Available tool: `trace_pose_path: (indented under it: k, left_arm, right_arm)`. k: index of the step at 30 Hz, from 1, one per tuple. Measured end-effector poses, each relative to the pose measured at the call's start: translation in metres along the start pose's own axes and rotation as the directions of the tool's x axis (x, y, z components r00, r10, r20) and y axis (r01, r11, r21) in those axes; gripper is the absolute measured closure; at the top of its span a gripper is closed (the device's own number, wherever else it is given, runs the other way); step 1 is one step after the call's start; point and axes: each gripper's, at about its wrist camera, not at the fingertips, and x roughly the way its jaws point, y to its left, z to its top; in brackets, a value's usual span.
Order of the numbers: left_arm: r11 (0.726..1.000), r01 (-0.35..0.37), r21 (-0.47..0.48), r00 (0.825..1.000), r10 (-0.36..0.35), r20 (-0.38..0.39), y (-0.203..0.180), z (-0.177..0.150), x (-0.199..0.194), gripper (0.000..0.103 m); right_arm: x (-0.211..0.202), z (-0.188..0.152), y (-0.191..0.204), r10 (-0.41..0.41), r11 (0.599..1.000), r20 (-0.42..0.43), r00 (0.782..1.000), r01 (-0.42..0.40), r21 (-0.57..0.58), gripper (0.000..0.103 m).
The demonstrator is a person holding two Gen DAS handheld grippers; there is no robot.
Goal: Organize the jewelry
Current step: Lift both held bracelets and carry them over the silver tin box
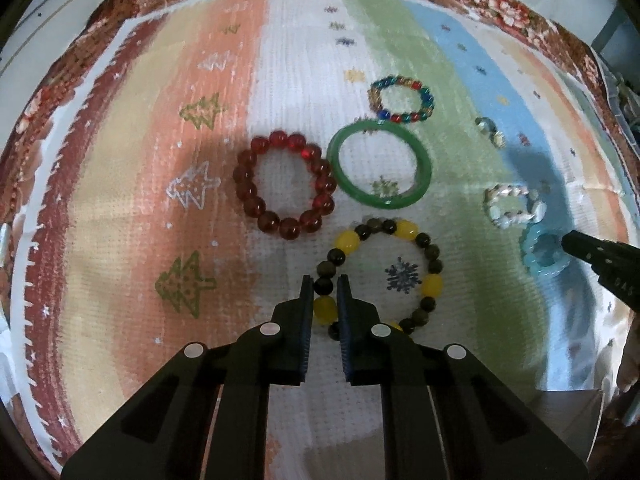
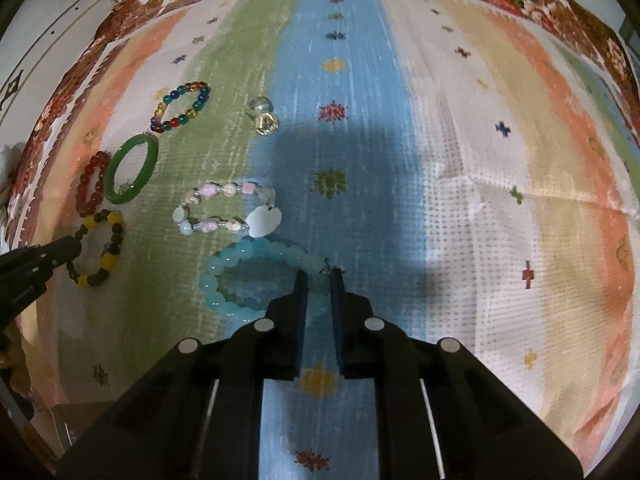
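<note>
My left gripper (image 1: pixel 325 282) is shut on the left side of the yellow-and-dark bead bracelet (image 1: pixel 432 284), which lies on the striped cloth; it also shows in the right wrist view (image 2: pixel 112 256). My right gripper (image 2: pixel 319 276) is shut on the right side of the light blue bead bracelet (image 2: pixel 224 268), also seen in the left wrist view (image 1: pixel 540 268). A red bead bracelet (image 1: pixel 248 188), a green bangle (image 1: pixel 340 168), a multicoloured bead bracelet (image 1: pixel 400 116) and a pale shell bracelet (image 2: pixel 228 208) lie beyond.
A small pair of gold and silver pieces (image 2: pixel 264 118) lies on the blue stripe behind the shell bracelet. The striped cloth (image 2: pixel 500 184) has a floral border (image 1: pixel 500 12). A white cabinet (image 2: pixel 48 52) stands at the far left.
</note>
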Motion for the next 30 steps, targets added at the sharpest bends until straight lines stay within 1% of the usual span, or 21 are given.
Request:
trace_pose_path:
  k: [6,8,13,22,26,30]
  left_arm:
    - [0.999,-0.024,0.027,0.998,0.023,0.051,-0.010,-0.002,-0.020,0.092]
    - [0.999,-0.035,0.037,0.997,0.032,0.069,-0.014,-0.004,-0.027,0.092]
    - [0.999,-0.013,0.039,0.993,0.008,0.117,-0.023,-0.008,-0.050,0.092]
    - [0.997,0.006,0.075,0.983,-0.020,0.185,-0.037,-0.023,-0.087,0.092]
    - [0.994,-0.012,0.106,0.978,-0.010,0.209,-0.046,-0.031,-0.100,0.092]
    - [0.993,-0.009,0.119,0.976,-0.017,0.219,-0.051,-0.040,-0.113,0.092]
  right_arm:
    - [-0.011,-0.004,0.008,-0.046,0.998,0.025,0.999,0.047,-0.034,0.090]
    - [-0.016,-0.006,0.009,-0.049,0.998,0.038,0.998,0.050,-0.035,0.090]
    - [-0.043,-0.012,0.014,-0.026,0.999,0.088,0.996,0.030,-0.045,0.090]
    - [-0.094,-0.032,0.020,0.008,0.999,0.160,0.987,0.000,-0.052,0.090]
    - [-0.107,-0.040,0.026,0.008,0.998,0.180,0.984,0.004,-0.064,0.090]
    - [-0.119,-0.048,0.028,0.013,0.997,0.191,0.982,0.001,-0.072,0.090]
